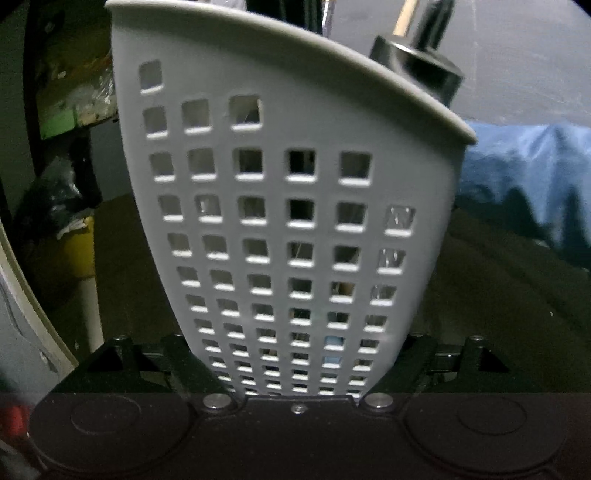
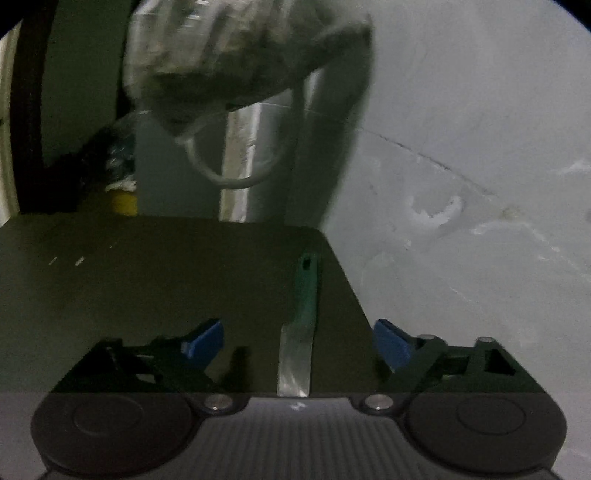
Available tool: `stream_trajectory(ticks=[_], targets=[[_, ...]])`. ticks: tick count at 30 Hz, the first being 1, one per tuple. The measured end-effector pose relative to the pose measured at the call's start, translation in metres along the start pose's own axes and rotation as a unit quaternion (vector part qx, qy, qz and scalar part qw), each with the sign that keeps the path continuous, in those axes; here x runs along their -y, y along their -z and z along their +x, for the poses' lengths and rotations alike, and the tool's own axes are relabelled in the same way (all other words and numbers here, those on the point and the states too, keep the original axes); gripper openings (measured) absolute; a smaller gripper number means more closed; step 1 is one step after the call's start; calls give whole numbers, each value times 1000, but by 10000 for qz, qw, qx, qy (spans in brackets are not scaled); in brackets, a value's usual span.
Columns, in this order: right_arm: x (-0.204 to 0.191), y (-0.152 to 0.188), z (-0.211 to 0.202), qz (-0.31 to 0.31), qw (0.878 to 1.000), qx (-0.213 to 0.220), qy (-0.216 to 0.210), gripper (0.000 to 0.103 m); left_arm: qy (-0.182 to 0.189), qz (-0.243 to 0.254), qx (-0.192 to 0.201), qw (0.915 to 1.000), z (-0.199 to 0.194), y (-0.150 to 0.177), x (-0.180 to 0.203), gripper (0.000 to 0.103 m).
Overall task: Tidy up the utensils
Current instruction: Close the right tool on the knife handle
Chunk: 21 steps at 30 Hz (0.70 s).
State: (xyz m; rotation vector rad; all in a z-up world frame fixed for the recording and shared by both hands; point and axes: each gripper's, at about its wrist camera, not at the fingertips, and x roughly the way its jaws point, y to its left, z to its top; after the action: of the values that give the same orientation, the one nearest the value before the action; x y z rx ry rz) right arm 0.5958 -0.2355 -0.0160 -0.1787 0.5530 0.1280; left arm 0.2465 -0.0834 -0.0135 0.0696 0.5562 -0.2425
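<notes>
A grey perforated utensil holder [image 1: 288, 206] fills the left wrist view, tilted to the left. My left gripper [image 1: 301, 347] is shut on its lower part, one finger pressed on each side. A black-handled utensil [image 1: 417, 62] and a pale wooden handle [image 1: 404, 14] stick out of its top at the right. In the right wrist view a knife [image 2: 306, 288] with a green handle and a bare steel blade lies on the dark table [image 2: 147, 288], handle pointing away. My right gripper [image 2: 299, 342] is open with its blue pads [image 2: 205, 341] on either side of the blade, not touching it.
The table's right edge [image 2: 347, 280] runs close beside the knife, with pale ground [image 2: 480, 166] beyond it. A mottled bag with a white loop [image 2: 236, 62] hangs behind the table. A blue cloth [image 1: 524, 177] lies to the right of the holder and a yellow thing [image 1: 74, 251] to its left.
</notes>
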Motion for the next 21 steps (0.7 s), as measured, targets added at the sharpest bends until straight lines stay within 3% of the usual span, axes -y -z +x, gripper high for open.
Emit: stream_trajectory(ticks=[4, 6, 10, 12, 13, 14, 21], targets=[[7, -5, 39, 282, 9992, -186, 220, 70, 15, -151, -89, 9998, 4, 1, 3, 87], [11, -14, 52, 461, 9982, -257, 286, 56, -16, -136, -86, 9999, 4, 3, 4, 87], [16, -28, 70, 602, 9967, -496, 235, 49, -7, -182, -85, 9998, 5, 4, -2, 87], [21, -28, 72, 799, 9952, -565, 69, 31, -11, -183, -82, 9998, 3, 5, -2, 87], [23, -29, 74, 862, 9946, -575, -9, 29, -13, -183, -82, 9998, 3, 5, -2, 87], [24, -27, 72, 913, 9941, -591, -6, 19, -14, -185, -81, 9998, 3, 5, -2, 87], [34, -17, 47, 881, 9933, -742, -94, 19, -64, -152, -64, 9998, -4, 8, -1, 84]])
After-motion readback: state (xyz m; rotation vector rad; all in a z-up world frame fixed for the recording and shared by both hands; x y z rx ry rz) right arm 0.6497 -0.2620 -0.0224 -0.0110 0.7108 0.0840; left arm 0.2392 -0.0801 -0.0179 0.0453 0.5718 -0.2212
